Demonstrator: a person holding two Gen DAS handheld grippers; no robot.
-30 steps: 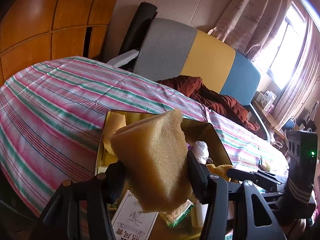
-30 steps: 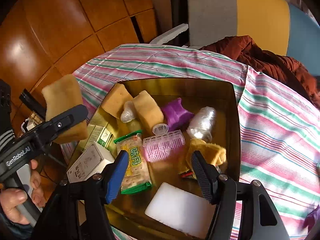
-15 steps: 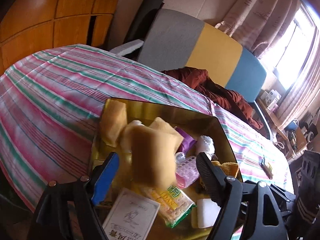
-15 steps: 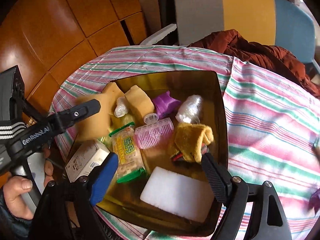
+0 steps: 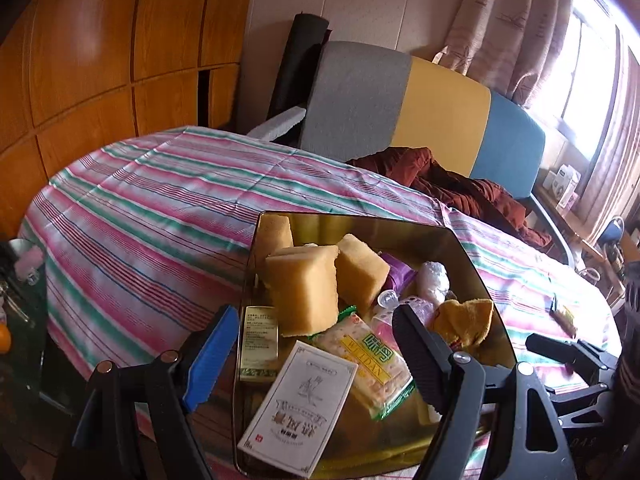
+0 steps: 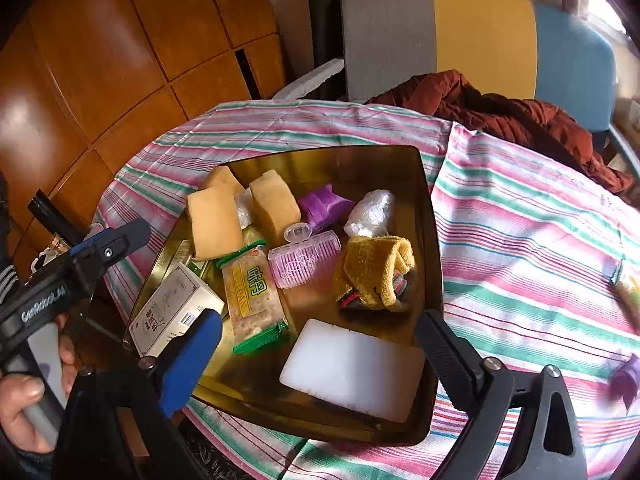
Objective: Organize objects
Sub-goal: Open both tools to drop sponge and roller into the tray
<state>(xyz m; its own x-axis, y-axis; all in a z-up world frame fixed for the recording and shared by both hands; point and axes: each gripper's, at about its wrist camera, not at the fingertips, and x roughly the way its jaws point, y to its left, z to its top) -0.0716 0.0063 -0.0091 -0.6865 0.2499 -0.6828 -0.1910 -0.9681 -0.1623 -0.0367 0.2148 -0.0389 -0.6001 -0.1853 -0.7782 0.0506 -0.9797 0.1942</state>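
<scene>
A gold tray (image 6: 434, 216) on the striped table holds a yellow sponge (image 5: 306, 294) (image 6: 214, 222) resting at its left side beside two other sponges, a cracker pack (image 6: 252, 292), a pink comb (image 6: 306, 258), a yellow cloth (image 6: 376, 272), a white block (image 6: 352, 368) and a white box (image 5: 298, 404). My left gripper (image 5: 314, 352) is open and empty just in front of the sponge. My right gripper (image 6: 320, 364) is open and empty over the tray's near edge.
A striped cloth (image 5: 152, 208) covers the round table. A grey, yellow and blue chair (image 6: 440, 36) with a rust jacket (image 6: 512, 116) stands behind. Wood panels (image 5: 80, 60) are at the left. Small items (image 6: 628, 284) lie on the cloth at the right.
My left gripper opened and let go of the yellow sponge, which dropped into the tray's left side. The left gripper then drew back. The right gripper pulled back a little.
</scene>
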